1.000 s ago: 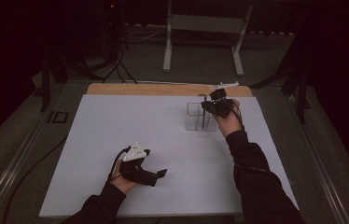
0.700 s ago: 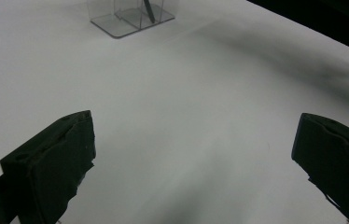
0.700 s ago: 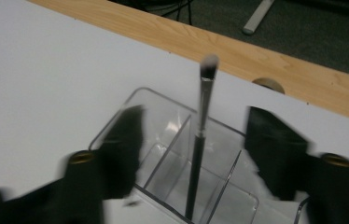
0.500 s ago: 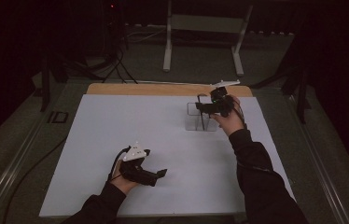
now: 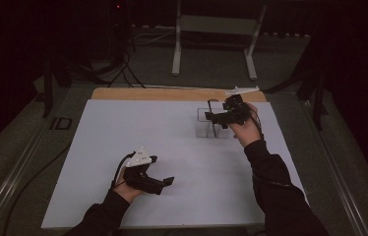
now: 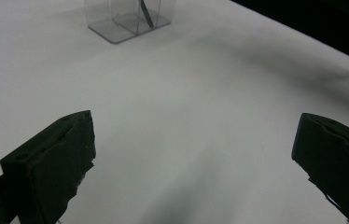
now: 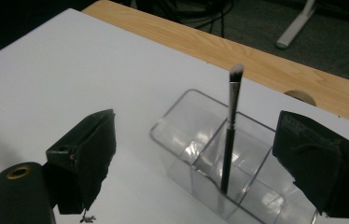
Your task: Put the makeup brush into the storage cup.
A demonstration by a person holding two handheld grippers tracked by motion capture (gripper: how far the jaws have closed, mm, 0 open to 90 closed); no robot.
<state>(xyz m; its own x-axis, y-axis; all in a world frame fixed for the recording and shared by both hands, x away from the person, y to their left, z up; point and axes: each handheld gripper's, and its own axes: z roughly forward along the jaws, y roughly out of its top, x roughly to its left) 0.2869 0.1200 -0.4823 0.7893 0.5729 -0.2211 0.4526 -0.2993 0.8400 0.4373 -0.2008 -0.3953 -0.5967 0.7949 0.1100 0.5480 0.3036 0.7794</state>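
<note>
Near far-right counter edge: clear divided organizer, brush standing nearly upright in its middle compartment, bristles up, handle foot on the floor by a divider. Other compartments apparently empty.

Right gripper, just above and beside organizer: fingers spread wide, having just been opening, flanking brush without touching; nothing held. Step judged: release of brush into organizer, placement done.

Left gripper, near front-left of counter, well apart from organizer: fingers wide open, empty, pointed across bare white surface toward organizer.

Next move, judged: withdrawal of right gripper up and clear, without brushing the tall handle or tipping the light organizer. No further items visible on counter for loading.
</note>
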